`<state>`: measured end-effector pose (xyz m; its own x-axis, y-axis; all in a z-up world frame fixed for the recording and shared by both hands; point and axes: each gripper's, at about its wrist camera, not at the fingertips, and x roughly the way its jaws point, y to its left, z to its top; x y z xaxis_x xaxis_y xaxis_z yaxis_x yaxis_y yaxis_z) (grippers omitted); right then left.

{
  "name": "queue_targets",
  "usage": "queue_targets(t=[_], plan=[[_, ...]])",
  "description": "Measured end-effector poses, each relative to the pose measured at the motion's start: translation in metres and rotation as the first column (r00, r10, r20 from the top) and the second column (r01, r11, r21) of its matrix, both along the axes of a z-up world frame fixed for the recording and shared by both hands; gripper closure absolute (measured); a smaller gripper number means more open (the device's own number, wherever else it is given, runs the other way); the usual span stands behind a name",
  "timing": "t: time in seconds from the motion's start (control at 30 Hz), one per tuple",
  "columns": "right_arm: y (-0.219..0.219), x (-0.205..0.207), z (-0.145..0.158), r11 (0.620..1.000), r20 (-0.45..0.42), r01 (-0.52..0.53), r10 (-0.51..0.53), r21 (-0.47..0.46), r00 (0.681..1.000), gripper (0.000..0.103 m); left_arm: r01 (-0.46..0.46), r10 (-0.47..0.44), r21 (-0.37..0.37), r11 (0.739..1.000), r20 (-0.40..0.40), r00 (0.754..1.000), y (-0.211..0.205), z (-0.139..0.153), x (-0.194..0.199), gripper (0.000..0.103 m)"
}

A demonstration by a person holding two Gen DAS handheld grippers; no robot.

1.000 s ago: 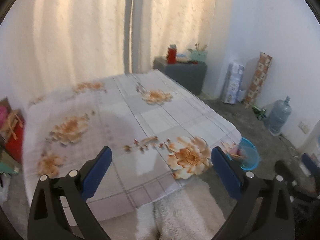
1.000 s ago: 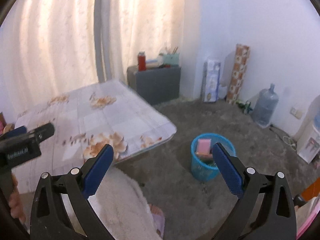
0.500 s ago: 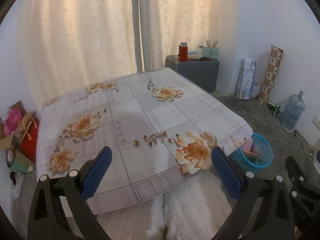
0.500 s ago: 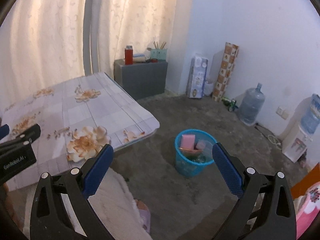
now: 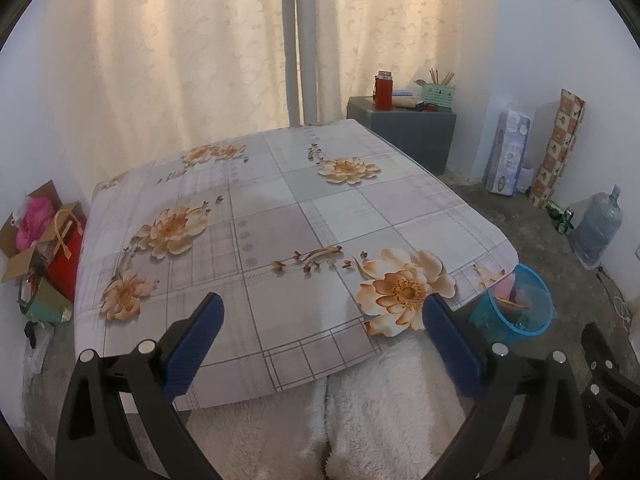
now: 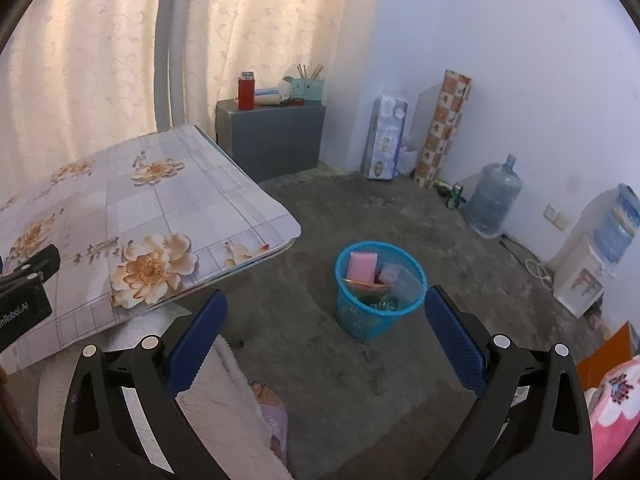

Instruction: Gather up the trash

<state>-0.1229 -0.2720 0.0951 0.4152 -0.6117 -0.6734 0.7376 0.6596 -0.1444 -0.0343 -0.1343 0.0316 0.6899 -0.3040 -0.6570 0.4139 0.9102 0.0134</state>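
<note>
Left wrist view first: my left tool (image 5: 320, 334) hangs with its blue pads spread wide and nothing between them, looking over the counter (image 5: 280, 216) under its flowered cloth. I see no scrap of trash on that cloth, only the printed blossoms. Past the counter's right corner sits the blue mesh wastebasket (image 5: 516, 308) on the floor, partly hidden by the cloth's edge, with something pink and something orange showing inside. The person's pale fleecy lap (image 5: 340, 412) fills the foreground below the pads. To the left, by the wall, are an open cardboard box (image 5: 24, 236) and a red gift bag (image 5: 66, 256); whether anything there counts as trash I cannot tell. Right wrist view: my right tool (image 6: 326, 334) is likewise spread and empty, aimed down at the floor, and the wastebasket (image 6: 380, 292) stands just ahead between the pads, apart from them, near the counter's (image 6: 132, 208) corner. It holds a pink sponge-like block (image 6: 362, 266), a clear plastic piece and some crumpled wrappers. Farther off, by the wall, I make out a green can (image 6: 450, 192) lying beside a large water jug (image 6: 494, 200). I judge the collecting to be at or near its end, with both tools idle. If more is wanted, the next move would be a scan of the floor, and the green can would need a long reach or a step toward the wall.
</note>
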Motion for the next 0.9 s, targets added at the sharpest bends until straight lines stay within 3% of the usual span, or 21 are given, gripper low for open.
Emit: queue_targets(t=[0.9], plan=[[-0.012, -0.016, 0.002, 0.999, -0.012, 0.039, -0.039, 0.003, 0.999, 0.008, -0.035, 0.035, 0.001, 0.999, -0.029, 0.999, 0.005, -0.002, -0.004, 0.006]])
